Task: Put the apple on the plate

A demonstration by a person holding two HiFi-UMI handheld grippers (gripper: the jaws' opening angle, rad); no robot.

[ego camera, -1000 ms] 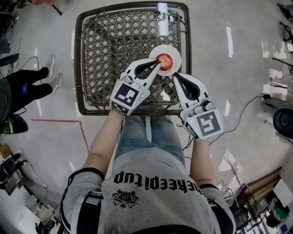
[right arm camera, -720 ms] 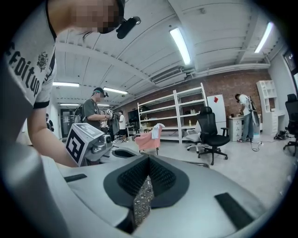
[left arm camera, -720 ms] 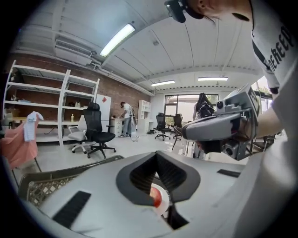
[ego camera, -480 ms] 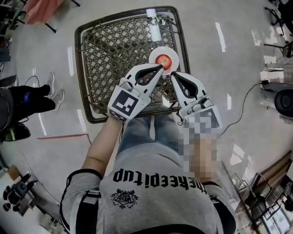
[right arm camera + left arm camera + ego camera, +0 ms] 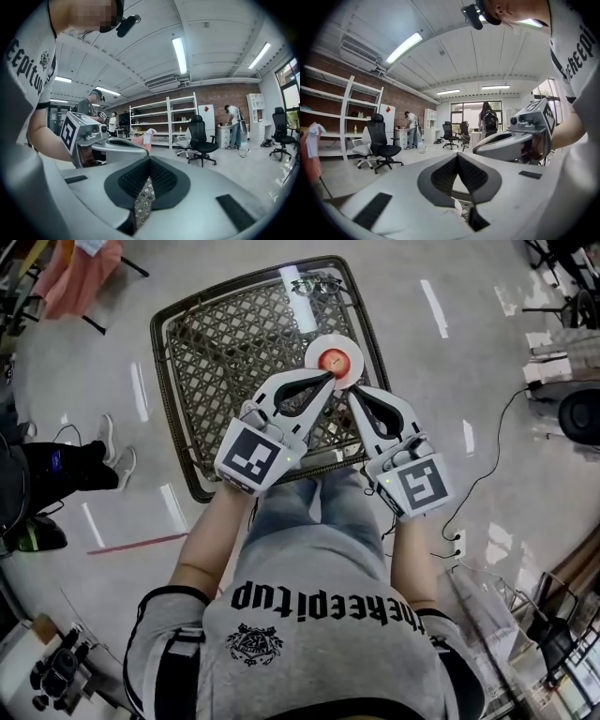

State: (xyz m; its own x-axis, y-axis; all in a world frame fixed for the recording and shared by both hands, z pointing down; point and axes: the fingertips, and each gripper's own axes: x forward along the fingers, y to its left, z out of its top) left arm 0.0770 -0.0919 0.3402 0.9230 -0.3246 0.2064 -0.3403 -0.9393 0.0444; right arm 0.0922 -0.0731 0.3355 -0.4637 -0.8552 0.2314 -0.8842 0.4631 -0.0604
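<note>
For a clean finish, the left gripper (image 5: 328,379), which hangs just at the near-left edge of the plate (image 5: 357,350) with its jaws closed tip to tip on nothing, should draw straight back from the plate. It should keep its tips above the rim and make no sideways sweep. The apple (image 5: 335,361) already sits in the middle of the plate, so I judge the placing done and only a careful exit left. The right gripper (image 5: 353,394), at the plate's near-right edge, is likewise closed and empty, and the same straight retreat suits it. The worktop (image 5: 225,343) is an open lattice of dark woven wicker in a rounded square frame, uneven enough that a nudged plate might rock. Beyond the plate lie a smooth white tube (image 5: 302,302) and thin-framed glasses (image 5: 317,283). The plate is small, round, white and glossy, probably slippery underneath. The apple is round and shiny, red-orange with a paler patch, and would likely roll if clipped. Both grippers have pale, hard, curved shells and ribbed black pads.
</note>
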